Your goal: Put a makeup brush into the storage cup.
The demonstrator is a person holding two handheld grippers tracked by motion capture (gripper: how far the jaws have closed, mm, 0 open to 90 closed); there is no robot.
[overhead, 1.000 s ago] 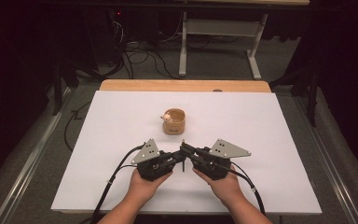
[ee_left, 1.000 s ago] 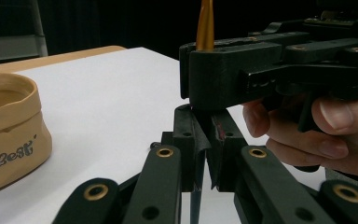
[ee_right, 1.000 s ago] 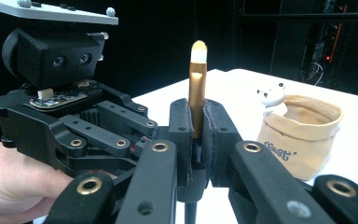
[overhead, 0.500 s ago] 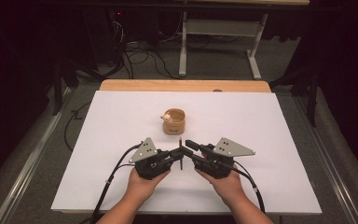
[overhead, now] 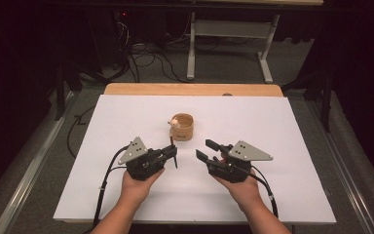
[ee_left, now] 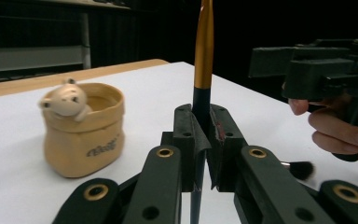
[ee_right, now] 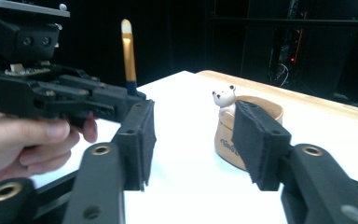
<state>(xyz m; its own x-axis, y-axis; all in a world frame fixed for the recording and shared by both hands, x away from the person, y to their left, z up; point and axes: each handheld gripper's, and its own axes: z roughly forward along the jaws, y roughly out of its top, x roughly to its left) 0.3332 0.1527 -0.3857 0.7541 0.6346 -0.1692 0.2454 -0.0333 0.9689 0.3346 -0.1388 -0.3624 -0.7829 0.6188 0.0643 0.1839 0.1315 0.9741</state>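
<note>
Left tongs [overhead: 172, 155]: clamped on a makeup brush [ee_left: 203, 60]; in the left gripper view the two pads press on its dark shaft from both sides.
Right tongs [overhead: 208, 149]: jaws apart with nothing between them; they have just been opening. In the right gripper view bare white desk shows through the gap.
Hands: the person's left hand [overhead: 137, 185] and right hand [overhead: 241, 187] grip the two tools from below, near the desk's front edge, and the tools point toward each other.
Makeup brush: stands upright in the left tongs, gold ferrule above the pads, pale tip at the top in the right gripper view [ee_right: 128, 49]; its dark lower end drops below the pads.
Gap between tools: the two sets of tongs are near each other but apart.
Pouch-shaped cup [overhead: 182, 127]: tan, upright, open at the top, with a small bear figure [overhead: 174, 123] on its rim; it sits on the desk beyond the tongs, closer to the left pair.
Desk [overhead: 282, 126]: white sheet over a wooden top whose far edge shows.
</note>
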